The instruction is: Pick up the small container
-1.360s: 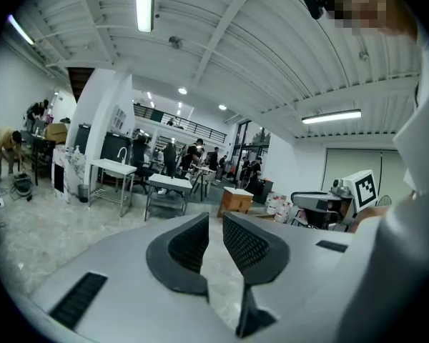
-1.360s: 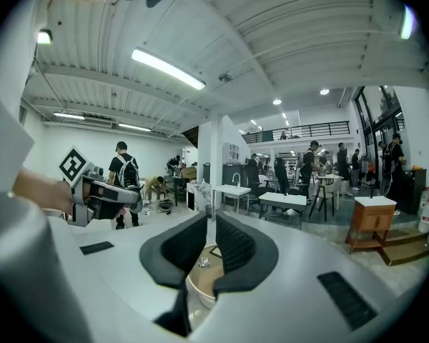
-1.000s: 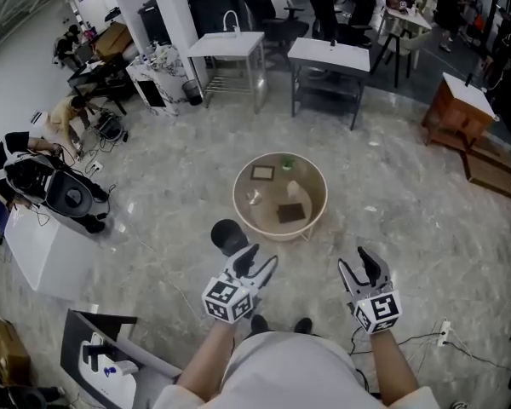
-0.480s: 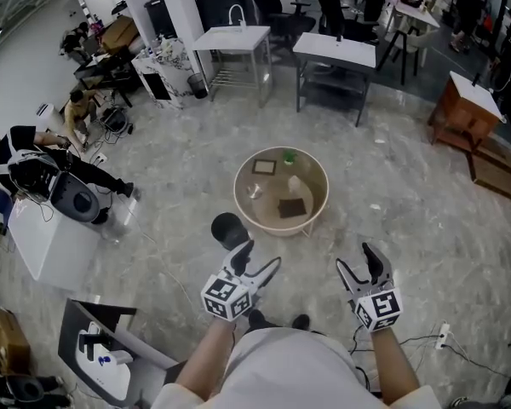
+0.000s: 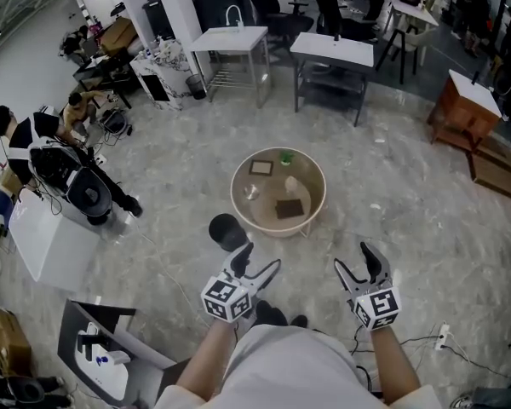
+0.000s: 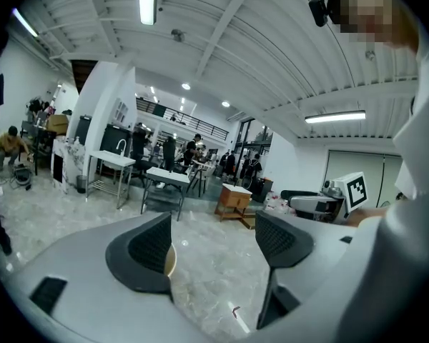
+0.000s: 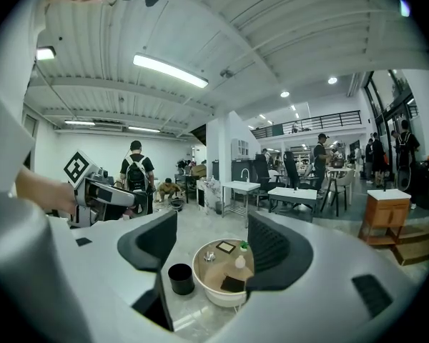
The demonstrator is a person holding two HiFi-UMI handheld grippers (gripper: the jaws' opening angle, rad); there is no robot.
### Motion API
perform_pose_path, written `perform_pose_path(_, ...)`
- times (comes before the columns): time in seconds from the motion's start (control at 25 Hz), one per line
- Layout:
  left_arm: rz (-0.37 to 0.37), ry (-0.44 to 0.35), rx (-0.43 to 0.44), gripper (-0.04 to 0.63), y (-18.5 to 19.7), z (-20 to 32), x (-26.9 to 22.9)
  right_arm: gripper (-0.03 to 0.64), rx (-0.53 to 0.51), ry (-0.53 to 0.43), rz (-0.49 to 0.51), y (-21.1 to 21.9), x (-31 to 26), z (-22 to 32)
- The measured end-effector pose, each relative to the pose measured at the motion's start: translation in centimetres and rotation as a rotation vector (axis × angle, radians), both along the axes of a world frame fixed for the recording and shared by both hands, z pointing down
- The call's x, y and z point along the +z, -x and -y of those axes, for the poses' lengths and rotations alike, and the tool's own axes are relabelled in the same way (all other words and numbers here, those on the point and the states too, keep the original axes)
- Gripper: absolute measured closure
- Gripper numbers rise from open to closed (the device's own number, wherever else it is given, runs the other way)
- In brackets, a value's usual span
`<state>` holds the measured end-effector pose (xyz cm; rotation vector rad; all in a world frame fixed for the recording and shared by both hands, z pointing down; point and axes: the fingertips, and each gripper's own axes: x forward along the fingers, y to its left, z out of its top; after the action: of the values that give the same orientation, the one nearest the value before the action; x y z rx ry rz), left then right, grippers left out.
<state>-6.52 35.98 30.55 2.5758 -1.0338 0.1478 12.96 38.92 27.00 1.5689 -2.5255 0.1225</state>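
A low round table stands on the marble floor ahead of me. On it are a small white container, a small green item, a dark frame, a metallic piece and a dark square. My left gripper hangs open in the air short of the table, nothing between its jaws. My right gripper is open and empty too, to the table's near right. In the right gripper view the table and white container show between the jaws of the right gripper.
A black bin stands by the table's near left. Two white work tables and a wooden cabinet are farther off. People and equipment crowd the left side. A cable and power strip lie on the floor at right.
Both grippers stay in nearly the same place, and the right jaws look slightly wider. The person at the far left has moved up beside the round black device.
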Motion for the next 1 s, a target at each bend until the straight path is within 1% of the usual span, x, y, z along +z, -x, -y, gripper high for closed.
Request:
perform_pose_path(0.2, 0.000, 0.013, 0.009, 0.224, -0.7, 1.4, 0.5, 0.293, 0.001, 0.008, -0.001, -0.5, 0.3, 1.6)
perform_pose_path(0.4, 0.006, 0.006, 0.004, 0.224, -1.0, 4.6, 1.2, 0.291, -0.005, 0.030, -0.013, -0.4, 1.2, 4.3)
perform_pose_path(0.56, 0.028, -0.010, 0.010, 0.224, -1.2, 8.1, 1.6, 0.290, -0.003, 0.045, -0.018, -0.1, 2.0, 7.9)
perform_pose_path(0.84, 0.042, 0.011, 0.039, 0.224, -0.7, 14.4, 3.0, 0.290, -0.006, 0.067, -0.021, 1.7, 3.0, 14.6)
perform_pose_path(1.0, 0.065, -0.006, 0.053, 0.224, -0.7, 18.9, 2.9, 0.290, -0.005, 0.078, -0.024, 2.2, 3.2, 19.1)
